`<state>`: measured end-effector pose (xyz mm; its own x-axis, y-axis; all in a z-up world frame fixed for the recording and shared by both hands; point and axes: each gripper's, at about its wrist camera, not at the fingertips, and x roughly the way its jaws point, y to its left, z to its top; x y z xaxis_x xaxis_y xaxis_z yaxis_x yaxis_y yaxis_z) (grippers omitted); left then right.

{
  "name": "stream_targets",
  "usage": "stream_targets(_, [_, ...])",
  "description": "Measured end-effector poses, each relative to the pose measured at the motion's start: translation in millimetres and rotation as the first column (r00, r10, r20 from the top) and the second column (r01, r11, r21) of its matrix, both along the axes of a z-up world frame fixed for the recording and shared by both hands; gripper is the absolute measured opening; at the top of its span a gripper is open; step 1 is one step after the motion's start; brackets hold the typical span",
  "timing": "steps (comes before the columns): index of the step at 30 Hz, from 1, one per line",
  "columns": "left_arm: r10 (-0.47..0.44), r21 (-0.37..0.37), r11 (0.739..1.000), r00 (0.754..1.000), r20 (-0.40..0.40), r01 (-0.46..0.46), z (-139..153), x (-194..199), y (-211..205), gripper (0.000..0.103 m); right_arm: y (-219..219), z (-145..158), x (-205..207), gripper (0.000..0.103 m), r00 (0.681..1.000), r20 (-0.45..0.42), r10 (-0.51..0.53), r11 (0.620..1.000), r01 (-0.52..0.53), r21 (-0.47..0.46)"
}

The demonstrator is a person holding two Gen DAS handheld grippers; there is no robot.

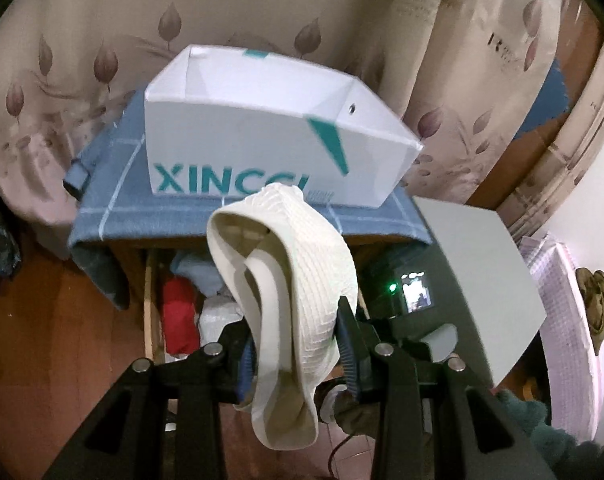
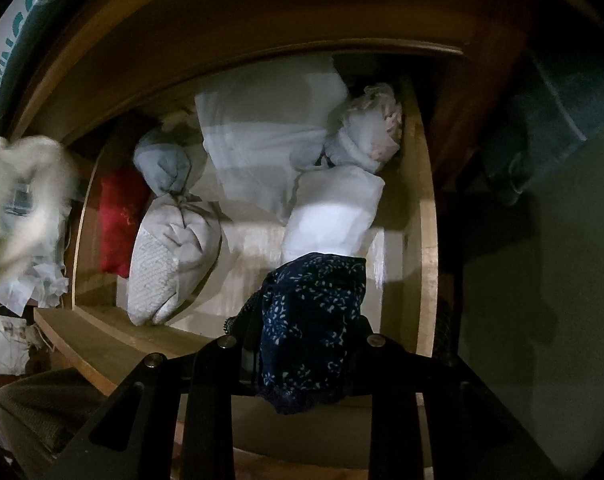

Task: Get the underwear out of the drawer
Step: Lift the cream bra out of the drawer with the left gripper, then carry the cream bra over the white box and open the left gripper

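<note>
- Left wrist view: the left gripper (image 1: 298, 344) is closed on a pair of cream ribbed underwear (image 1: 290, 280), the cloth bunched between the pads and drooping toward 6 o'clock. It hangs clear above the open drawer (image 1: 150, 292), likely so it can be carried off without dragging on the other clothes.
- At 12 o'clock a white cardboard box (image 1: 262, 120) stands open-topped on a blue checked cloth (image 1: 114, 200) (probably where the clothes are headed, though that is a guess).
- The underwear covers the last letters printed on the box and most of the drawer; only a red bundle (image 1: 178, 316) and pale cloth show at 9 o'clock.
- Right wrist view: the right gripper (image 2: 302, 344) is nearly shut, pinching dark blue speckled underwear (image 2: 314, 320) low over the drawer's (image 2: 426, 200) front edge, so this piece is barely out.
- Inside lie white folded cloth (image 2: 262, 140), knotted pale bundles (image 2: 174, 240) and a red bundle (image 2: 120, 216).
- A pale blur at 9 o'clock is too smeared to identify; the right side is in deep shadow.
</note>
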<state>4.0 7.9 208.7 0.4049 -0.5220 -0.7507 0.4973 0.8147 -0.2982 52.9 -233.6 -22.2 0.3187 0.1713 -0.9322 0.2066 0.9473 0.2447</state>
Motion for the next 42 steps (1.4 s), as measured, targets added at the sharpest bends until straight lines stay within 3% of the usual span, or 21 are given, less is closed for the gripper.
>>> stream_targets(10, [0.012,-0.061,0.998,0.989,0.146,-0.003,105,11,15,0.035,4,0,0,0.025,1.000,-0.004,0.008,1.000,-0.008,0.001])
stream_targets(17, [0.095,-0.094,0.993,0.968,0.231,-0.075,161,64,15,0.035,5,0,2,0.025,1.000,-0.002,0.009,1.000,-0.009,0.009])
stream_targets(19, [0.104,-0.070,0.994,0.959,0.263,-0.089,169,84,9,0.035,4,1,1,0.025,1.000,0.000,0.010,1.000,-0.010,0.013])
stream_targets(24, [0.134,-0.047,0.991,0.952,0.274,-0.126,159,134,-8,0.035,5,0,1,0.025,1.000,-0.004,0.011,1.000,-0.011,0.019])
stream_targets(32, [0.135,0.042,0.988,0.965,0.225,-0.148,104,199,-46,0.035,2,-1,1,0.025,1.000,-0.005,0.005,0.999,-0.005,0.047])
stream_targets(36, [0.131,0.062,0.988,0.976,0.176,-0.144,77,216,-57,0.035,2,-3,1,0.025,1.000,-0.009,0.007,0.998,-0.006,0.059])
stream_targets(42, [0.098,0.148,0.982,0.988,0.118,-0.115,39,229,-66,0.036,2,-3,0,0.025,1.000,-0.009,0.007,0.998,-0.006,0.067])
